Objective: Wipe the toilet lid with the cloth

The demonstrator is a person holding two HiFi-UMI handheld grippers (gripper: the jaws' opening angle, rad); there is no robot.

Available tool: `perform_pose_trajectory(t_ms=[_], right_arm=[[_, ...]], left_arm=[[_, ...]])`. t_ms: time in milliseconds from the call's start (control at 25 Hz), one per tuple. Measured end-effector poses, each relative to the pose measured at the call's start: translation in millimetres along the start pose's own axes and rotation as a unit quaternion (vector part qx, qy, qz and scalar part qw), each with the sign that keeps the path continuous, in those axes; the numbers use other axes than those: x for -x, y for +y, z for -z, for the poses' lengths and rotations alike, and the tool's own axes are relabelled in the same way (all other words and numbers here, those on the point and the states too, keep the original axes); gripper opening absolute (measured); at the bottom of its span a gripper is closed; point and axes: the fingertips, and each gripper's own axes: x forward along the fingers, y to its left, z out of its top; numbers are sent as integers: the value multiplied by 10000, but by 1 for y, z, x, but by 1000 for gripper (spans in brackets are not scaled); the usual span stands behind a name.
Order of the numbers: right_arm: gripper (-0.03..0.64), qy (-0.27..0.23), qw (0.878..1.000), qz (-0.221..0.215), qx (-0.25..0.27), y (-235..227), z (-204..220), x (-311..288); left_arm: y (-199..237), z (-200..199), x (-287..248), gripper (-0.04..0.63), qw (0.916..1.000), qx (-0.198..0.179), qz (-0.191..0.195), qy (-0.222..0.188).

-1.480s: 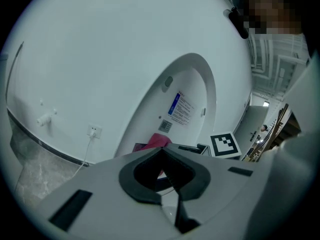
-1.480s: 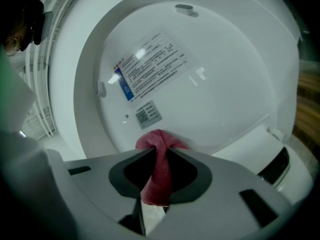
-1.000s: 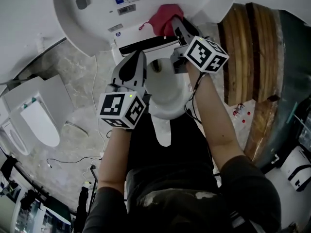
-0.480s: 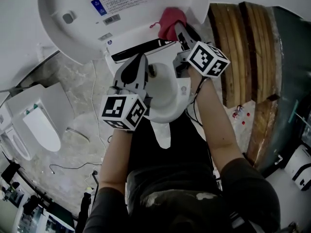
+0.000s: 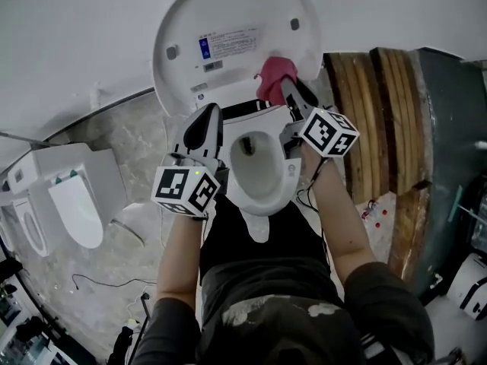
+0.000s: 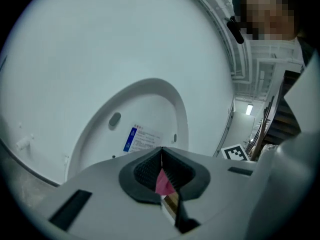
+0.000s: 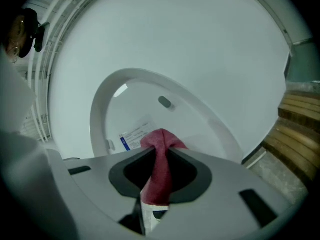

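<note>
- Our right gripper [image 5: 291, 96] is squeezed tight on the red cloth [image 5: 272, 76].
- The cloth is by the lower edge of the open toilet lid [image 5: 228, 14].
- Our left gripper [image 5: 208, 119] is closed and holds nothing.
- The lid's sticker [image 5: 228, 46] has a blue patch; we cannot read its tiny words.

Left gripper [image 5: 211, 111] and right gripper [image 5: 289, 87] raised, cloth [image 5: 272, 73] lifted with the right
</note>
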Motion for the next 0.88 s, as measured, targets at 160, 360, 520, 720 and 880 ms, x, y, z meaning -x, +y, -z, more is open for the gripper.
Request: perform_pose_trajectory(t_ms=[160, 360, 520, 720, 880], right_arm=[[66, -130, 9995, -260, 142, 45, -25, 7], [67, -168, 9977, -542, 368, 100, -45, 12], [67, -146, 9961, -694, 531, 137, -51, 15], [67, -245, 9943, -761, 708, 167, -62, 21], [66, -305, 9943, -614, 811, 174, -60, 29]], left_arm=[[1, -47, 17, 8, 9994, -159, 224, -221], [13, -96, 33, 8, 9981, -438, 177, -389], [17, -120, 29, 9, 9966, -692, 376, -259], [22, -143, 14, 56, 9935, -964, 604, -103], [40, -146, -4, 138, 9904, -1225, 632, 135]])
